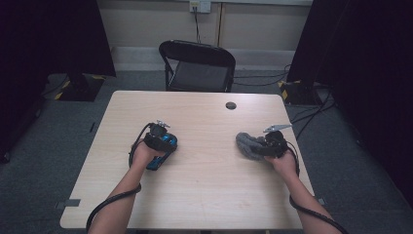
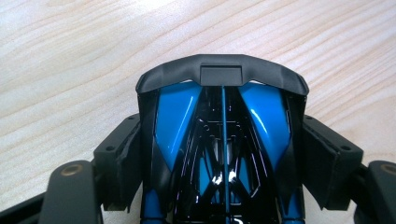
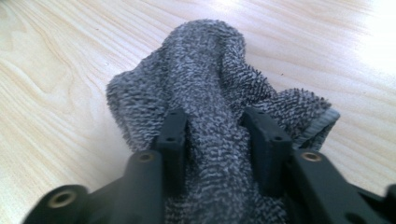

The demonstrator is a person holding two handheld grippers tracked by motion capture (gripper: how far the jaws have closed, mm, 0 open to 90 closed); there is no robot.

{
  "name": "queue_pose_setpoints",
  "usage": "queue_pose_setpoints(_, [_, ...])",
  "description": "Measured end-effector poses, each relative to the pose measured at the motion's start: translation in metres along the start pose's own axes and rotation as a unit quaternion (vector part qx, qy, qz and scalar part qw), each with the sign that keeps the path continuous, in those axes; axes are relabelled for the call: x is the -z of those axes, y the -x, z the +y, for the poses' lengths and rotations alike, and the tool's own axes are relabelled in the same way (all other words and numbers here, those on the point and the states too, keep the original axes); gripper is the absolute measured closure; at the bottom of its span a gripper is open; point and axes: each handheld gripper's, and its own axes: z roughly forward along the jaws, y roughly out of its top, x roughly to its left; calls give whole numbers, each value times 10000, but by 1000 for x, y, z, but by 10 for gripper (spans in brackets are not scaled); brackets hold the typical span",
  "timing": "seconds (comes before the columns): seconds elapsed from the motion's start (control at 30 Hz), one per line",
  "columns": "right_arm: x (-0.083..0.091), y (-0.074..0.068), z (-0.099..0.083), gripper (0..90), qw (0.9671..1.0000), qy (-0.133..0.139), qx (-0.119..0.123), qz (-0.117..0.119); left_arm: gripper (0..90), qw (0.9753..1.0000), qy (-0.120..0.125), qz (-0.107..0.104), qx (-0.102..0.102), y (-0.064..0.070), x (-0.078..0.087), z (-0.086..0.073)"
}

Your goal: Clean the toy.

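A blue and black toy car (image 2: 222, 140) sits between the jaws of my left gripper (image 2: 219, 158), which press on both its sides. In the high view that car (image 1: 163, 155) rests on the wooden table (image 1: 204, 195) left of centre, under my left gripper (image 1: 158, 139). A grey terry cloth (image 3: 205, 93) is bunched up, and my right gripper (image 3: 217, 140) is shut on a fold of it. The high view shows the cloth (image 1: 248, 145) right of centre, with my right gripper (image 1: 268, 146) just to its right.
A small black round cap (image 1: 231, 105) is set into the table near its far edge. A black folding chair (image 1: 197, 66) stands beyond the table. Dark curtains and stands flank the room, with cables (image 1: 311, 114) on the floor at the right.
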Motion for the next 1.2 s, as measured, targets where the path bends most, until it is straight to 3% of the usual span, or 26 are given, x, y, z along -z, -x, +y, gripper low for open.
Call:
queue_pose_setpoints(0.07, [0,-1,1,539,10000,6,18,-4,237,10000,11,-42,4,-1,1,-1])
queue_pose_setpoints(0.17, [1,-2,2,453,10000,58,11,-38,228,9997,94,-143,190,-3,1,-2])
queue_pose_setpoints(0.5, [3,-8,9,276,9998,104,160,-82,187,9994,196,-168,241,-6,13,-1])
queue_pose_setpoints(0.7, [10,-14,16,222,9996,142,259,-35,152,9990,346,-244,110,0,23,1])
queue_pose_setpoints(0.8, [13,-20,21,194,9993,160,321,66,149,9982,452,-386,104,2,29,1])
queue_pose_setpoints(1.0, [13,-32,27,152,9986,162,465,188,148,9981,412,-412,-208,11,36,-2])
queue_pose_setpoints(1.2, [13,-43,31,151,9976,247,535,362,148,9958,616,-557,-386,22,44,-1])
